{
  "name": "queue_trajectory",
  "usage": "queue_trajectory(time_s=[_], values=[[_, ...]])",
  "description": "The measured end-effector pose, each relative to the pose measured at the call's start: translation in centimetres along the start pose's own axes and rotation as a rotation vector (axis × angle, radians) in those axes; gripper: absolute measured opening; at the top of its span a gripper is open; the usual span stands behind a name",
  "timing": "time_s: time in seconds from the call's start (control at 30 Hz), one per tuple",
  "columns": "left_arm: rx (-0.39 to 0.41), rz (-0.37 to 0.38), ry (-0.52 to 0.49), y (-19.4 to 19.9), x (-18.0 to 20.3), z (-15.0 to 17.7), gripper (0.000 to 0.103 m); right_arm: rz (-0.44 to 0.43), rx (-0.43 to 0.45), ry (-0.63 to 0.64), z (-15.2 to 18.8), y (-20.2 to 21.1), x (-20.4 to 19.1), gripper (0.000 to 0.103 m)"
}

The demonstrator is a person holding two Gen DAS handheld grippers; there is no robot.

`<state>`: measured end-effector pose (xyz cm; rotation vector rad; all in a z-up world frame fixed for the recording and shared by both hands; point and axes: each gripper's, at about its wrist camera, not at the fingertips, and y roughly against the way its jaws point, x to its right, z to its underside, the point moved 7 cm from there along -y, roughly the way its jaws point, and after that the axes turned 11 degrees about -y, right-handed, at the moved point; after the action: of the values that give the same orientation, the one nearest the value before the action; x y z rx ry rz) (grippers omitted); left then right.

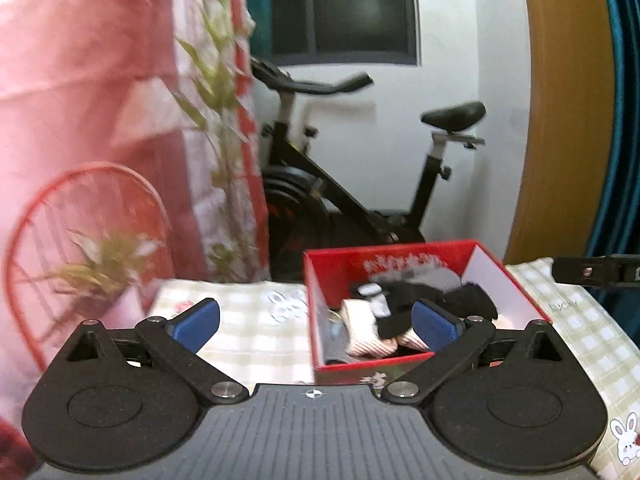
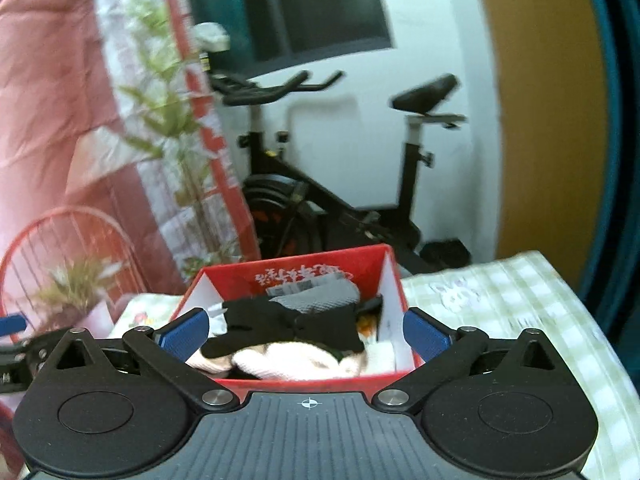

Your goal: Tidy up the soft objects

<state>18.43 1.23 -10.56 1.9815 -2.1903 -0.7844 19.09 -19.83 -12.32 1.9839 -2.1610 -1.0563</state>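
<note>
1. In the left wrist view, the left claw [image 1: 316,322] is standing with its blue pads [image 1: 198,318] wide apart and is holding nothing. It is hanging just in front of the red box [image 1: 400,372], a little to the box's left side, so one pad is lying over the checked cloth [image 1: 248,320] and the other over the box. I judge that it is placed so because it is waiting for a next soft thing, or is ready to reach inside.

2. In the same view, the red box is sitting on the checked cloth, and it is keeping the soft objects together: black socks [image 1: 404,300], a striped pink sock [image 1: 364,340], a grey piece [image 1: 436,278] at the back and a small white item that I cannot name. The pile is lying loose, not folded. The tip of the right claw [image 1: 592,270] is showing at the right edge.

3. In the right wrist view, the right claw [image 2: 306,334] is also standing apart and empty, centred straight before the red box [image 2: 304,382]. This position is probably giving it the direct way to the pile.

4. Here the box is looking nearly full: a black sock [image 2: 288,326] is lying on top, a grey piece [image 2: 316,294] behind it, and pale pink soft items [image 2: 296,362] at the near wall. Nothing soft is lying outside on the checked cloth [image 2: 500,300] in these views, so the sorting is seeming far along. An exercise bike [image 2: 340,184] is standing behind, well apart.
</note>
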Motion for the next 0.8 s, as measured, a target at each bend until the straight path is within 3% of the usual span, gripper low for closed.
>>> queue_trajectory(time_s=[0.1, 0.23, 0.4, 0.5, 0.8], values=[[0.043, 0.003, 0.045, 3.2, -1.0, -0.9, 0.103, -0.043, 0.010, -0.024, -0.6, 3.2, -1.0, 0.103], [0.073, 0.025, 0.092, 7.4, -1.8, -1.9, 0.103, -0.026, 0.082, 0.081, -1.1, 7.6, -3.1, 0.103], [0.100, -0.065, 0.074, 11.5, -2.4, -2.6, 0.103, -0.018, 0.154, 0.146, -2.0, 11.9, -4.8, 0.103], [0.109, -0.108, 0.078, 13.0, -2.6, -2.9, 0.103, -0.033, 0.175, 0.162, -2.1, 13.8, -5.4, 0.103], [0.128, -0.115, 0.103, 13.8, -2.6, -3.1, 0.103, -0.038, 0.189, 0.193, -2.1, 15.3, -6.4, 0.103]])
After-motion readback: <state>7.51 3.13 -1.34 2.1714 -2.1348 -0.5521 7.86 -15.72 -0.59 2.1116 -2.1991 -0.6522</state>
